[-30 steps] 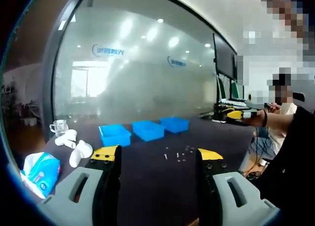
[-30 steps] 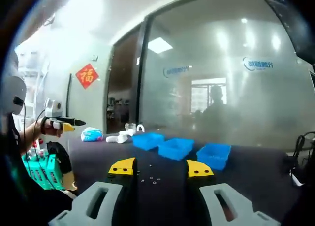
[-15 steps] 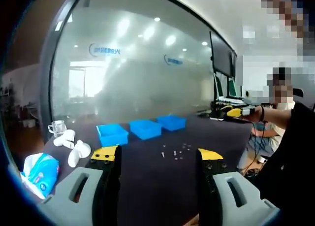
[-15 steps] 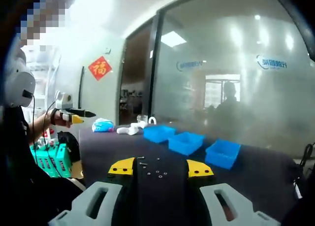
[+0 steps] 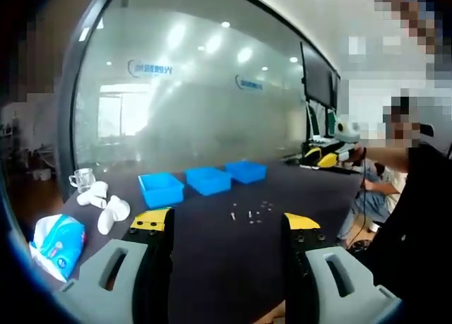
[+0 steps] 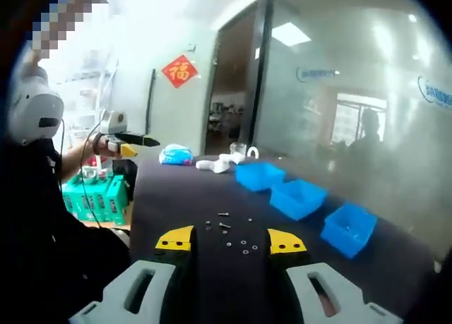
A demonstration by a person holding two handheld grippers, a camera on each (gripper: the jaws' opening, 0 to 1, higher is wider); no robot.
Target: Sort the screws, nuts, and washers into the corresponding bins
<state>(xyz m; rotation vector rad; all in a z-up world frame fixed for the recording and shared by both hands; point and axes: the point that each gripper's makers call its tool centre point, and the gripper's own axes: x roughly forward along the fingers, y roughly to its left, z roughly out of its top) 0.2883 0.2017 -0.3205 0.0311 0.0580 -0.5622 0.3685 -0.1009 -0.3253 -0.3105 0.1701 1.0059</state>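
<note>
Three blue bins (image 5: 161,189) (image 5: 208,180) (image 5: 246,171) stand in a row on a dark table (image 5: 212,253). Small screws, nuts and washers (image 5: 248,214) lie scattered in front of them. My left gripper (image 5: 226,229) hangs well short of the hardware, open and holding nothing. In the right gripper view the same bins (image 6: 260,176) (image 6: 298,198) (image 6: 349,229) run off to the right, and the hardware (image 6: 230,233) lies just beyond my right gripper (image 6: 231,241), which is open too. Each gripper appears at a distance in the other's view, the right gripper (image 5: 326,158) and the left gripper (image 6: 131,140), held up in a hand.
A blue-and-white tissue pack (image 5: 56,241), white rounded objects (image 5: 107,209) and a glass mug (image 5: 82,178) sit at the table's left end. A green crate (image 6: 95,197) stands on the floor beside the table. Behind the bins runs a glass wall (image 5: 198,105).
The right gripper view has swung so the bins sit further right and the hardware closer in. The left gripper view has barely shifted. Both grippers stay open.
</note>
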